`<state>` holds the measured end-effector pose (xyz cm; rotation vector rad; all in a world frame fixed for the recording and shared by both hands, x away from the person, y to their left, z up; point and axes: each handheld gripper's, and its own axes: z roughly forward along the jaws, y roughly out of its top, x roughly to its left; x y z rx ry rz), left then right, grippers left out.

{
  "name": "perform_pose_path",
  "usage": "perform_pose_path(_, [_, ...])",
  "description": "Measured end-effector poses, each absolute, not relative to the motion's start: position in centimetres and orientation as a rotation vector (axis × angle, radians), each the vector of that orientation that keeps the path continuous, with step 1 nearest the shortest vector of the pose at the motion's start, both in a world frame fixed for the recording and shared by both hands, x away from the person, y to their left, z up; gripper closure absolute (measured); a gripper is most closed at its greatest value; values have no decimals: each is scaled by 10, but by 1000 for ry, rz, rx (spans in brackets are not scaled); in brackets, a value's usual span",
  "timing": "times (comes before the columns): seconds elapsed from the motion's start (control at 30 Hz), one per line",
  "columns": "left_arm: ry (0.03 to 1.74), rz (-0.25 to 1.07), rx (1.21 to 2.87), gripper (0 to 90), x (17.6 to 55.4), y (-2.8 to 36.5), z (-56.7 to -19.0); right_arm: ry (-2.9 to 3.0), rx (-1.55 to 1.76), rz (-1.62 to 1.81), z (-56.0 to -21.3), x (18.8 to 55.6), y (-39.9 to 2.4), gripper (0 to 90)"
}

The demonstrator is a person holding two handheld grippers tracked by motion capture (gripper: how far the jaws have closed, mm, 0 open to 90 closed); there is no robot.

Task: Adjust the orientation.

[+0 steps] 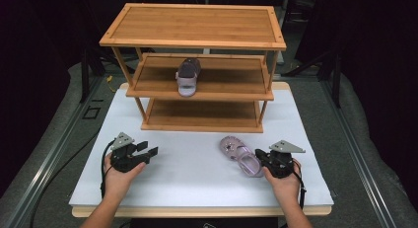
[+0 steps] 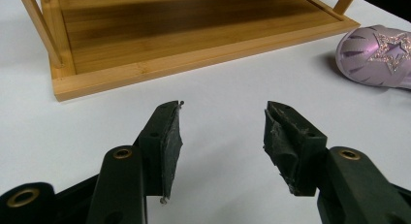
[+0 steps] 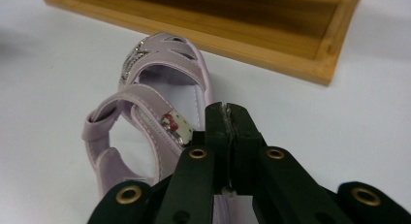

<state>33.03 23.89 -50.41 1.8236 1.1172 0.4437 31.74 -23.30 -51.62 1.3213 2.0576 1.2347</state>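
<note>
A small lilac sandal (image 3: 145,122) lies on the white table (image 1: 197,173), in front of the wooden rack (image 1: 197,65) and toward the person's right, its star-decorated toe pointed at the rack's bottom shelf. It is judged to be light, with soft, bendable straps and a firmer sole, so a pinch on a strap alone is likely to let the shoe droop and swing. The smooth upper may prove a little slippery, and the glittered star on the toe is best left untouched. The side wall at the rear, where upper meets sole, appears the soundest place to be gripped. The right gripper (image 3: 226,118) is seen with its jaws pressed together along that rear side edge; a sliver of the sandal's rim seems to be pinched between the pads, though the contact is partly hidden. The left gripper (image 2: 223,132) is held with its jaws spread and nothing between them, low over bare table, well apart from the sandal. A matching sandal (image 1: 188,76) is already set on the rack's middle shelf, beside which room is left for this one.
</note>
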Motion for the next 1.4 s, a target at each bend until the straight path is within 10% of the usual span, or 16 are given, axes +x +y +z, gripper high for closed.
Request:
perform_pose_path(0.7, [1155,382,1788,475,336,253,-510,2187,1293,1115,-495,354,-268,725])
perform_pose_path(1.0, [1155,366,1813,473,337,251,-513,2618,939,718,-444,370,-234,679])
perform_pose_path(1.4, [1152,340,1841,468,338,248,-516,2857,955,275,-462,405,-203,673])
